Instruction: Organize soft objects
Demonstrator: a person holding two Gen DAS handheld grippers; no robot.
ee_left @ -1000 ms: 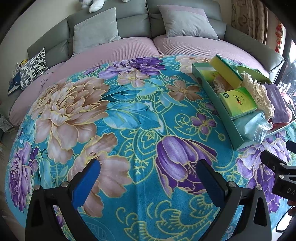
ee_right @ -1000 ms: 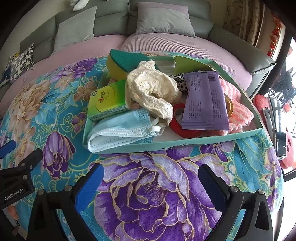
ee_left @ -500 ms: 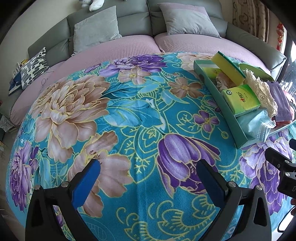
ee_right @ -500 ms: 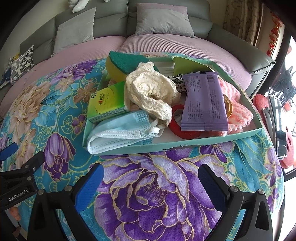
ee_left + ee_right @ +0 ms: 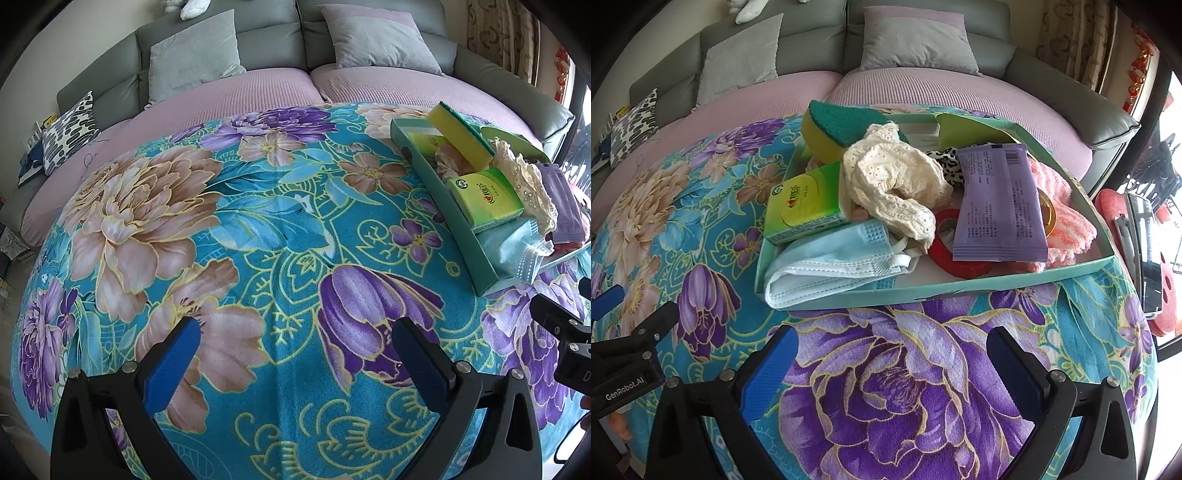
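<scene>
A teal tray [image 5: 960,287] on the floral blanket holds a blue face mask [image 5: 834,264], cream lace cloth [image 5: 897,184], green tissue pack [image 5: 803,205], yellow-green sponge [image 5: 842,129], purple packet [image 5: 995,206], pink fluffy cloth [image 5: 1067,221] and a red ring [image 5: 945,251]. My right gripper [image 5: 892,354] is open and empty, just in front of the tray. My left gripper [image 5: 295,343] is open and empty over bare blanket, with the tray [image 5: 443,195] to its right.
The floral blanket [image 5: 221,221] covers a round surface. A grey sofa with pillows [image 5: 192,55] and a pink seat cover lies behind. A patterned pillow [image 5: 68,129] sits far left. Red objects and a dark frame [image 5: 1145,251] stand beyond the right edge.
Both grippers have drifted slightly, so the tray sits a little farther and higher in view. Both stay open and empty.
</scene>
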